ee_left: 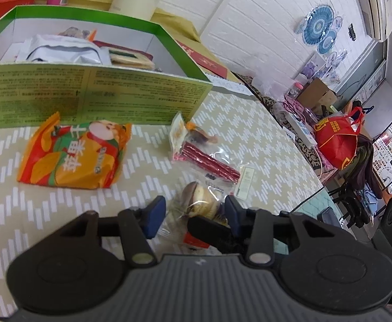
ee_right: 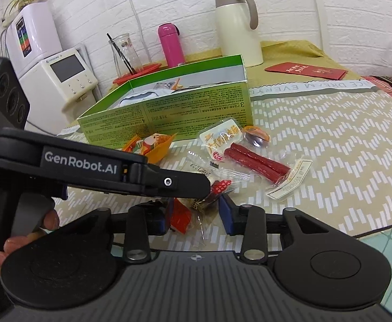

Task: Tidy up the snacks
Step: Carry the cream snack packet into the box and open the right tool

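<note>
Partway through, I'd say. The green box (ee_right: pixel 169 107) already has a few packets in it, white wrappers and a flat biscuit pack showing over the rim, but several snacks are still loose on the surface (ee_right: pixel 330 147).

Left gripper (ee_left: pixel 193 212) sits low w/ its jaws apart around a small wrapped cake (ee_left: pixel 201 201); blue pads (ee_left: pixel 153 214) flank it, but can't tell if they're actually pressing yet. The right gripper (ee_right: pixel 196 214) is right beside it, jaws also apart, crinkly clear wrapper w/ a red label (ee_right: pixel 181 218) lying between them, not clearly pinched. Looks like both are at the same little packet.

Left to do: orange bag (ee_left: pixel 72 155) ahead and to the left of the left gripper, just in front of the box wall. Red sausage-stick pack (ee_right: pixel 252 158) ahead of the right gripper, plus a small dark candy (ee_right: pixel 255 138) beyond it, near the box. So roughly three or four items remain, incl. the one b/w the jaws.
</note>
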`<control>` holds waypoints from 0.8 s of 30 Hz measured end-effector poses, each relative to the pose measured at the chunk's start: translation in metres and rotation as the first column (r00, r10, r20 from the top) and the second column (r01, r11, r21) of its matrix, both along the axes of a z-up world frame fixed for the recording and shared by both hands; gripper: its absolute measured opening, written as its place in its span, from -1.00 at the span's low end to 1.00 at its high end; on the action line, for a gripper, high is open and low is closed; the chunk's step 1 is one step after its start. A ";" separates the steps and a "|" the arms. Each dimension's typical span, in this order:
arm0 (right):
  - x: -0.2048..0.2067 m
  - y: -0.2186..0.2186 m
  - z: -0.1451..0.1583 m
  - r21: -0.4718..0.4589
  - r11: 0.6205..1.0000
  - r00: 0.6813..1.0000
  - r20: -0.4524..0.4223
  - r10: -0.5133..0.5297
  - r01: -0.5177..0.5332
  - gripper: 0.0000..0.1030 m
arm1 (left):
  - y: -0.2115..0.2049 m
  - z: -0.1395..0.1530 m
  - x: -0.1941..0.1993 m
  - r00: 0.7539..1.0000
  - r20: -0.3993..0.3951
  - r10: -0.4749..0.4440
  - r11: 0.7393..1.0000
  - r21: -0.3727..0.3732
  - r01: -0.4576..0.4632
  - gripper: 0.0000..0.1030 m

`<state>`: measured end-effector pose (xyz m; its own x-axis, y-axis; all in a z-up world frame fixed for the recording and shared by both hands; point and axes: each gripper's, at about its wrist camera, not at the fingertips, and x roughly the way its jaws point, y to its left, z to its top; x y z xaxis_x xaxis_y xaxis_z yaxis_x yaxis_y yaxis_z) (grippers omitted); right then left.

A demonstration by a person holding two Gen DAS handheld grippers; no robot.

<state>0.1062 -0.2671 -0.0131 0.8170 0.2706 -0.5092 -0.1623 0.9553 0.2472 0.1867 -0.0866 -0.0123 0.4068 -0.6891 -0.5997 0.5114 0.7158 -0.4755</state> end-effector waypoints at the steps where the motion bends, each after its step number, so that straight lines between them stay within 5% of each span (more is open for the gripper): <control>1: -0.002 0.002 0.002 -0.012 1.000 1.000 0.008 0.002 -0.002 0.19 | 0.001 0.002 -0.003 1.000 0.009 -0.001 1.000 0.000 0.001 -0.20; 12: 0.000 0.008 0.047 -0.017 0.999 0.987 0.155 0.034 -0.032 0.08 | 0.011 0.060 -0.013 0.987 0.151 0.058 0.998 -0.037 -0.053 -0.27; 24: 0.068 -0.001 0.074 -0.039 0.998 0.964 0.263 0.051 -0.042 -0.05 | -0.005 0.097 0.057 0.974 0.206 0.098 0.994 -0.063 -0.086 -0.41</control>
<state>0.1743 -0.2684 0.0606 0.9104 0.2981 -0.2868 -0.2619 0.9520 0.1584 0.2436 -0.0912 0.0844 0.5823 -0.6717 -0.4579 0.5367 0.7407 -0.4041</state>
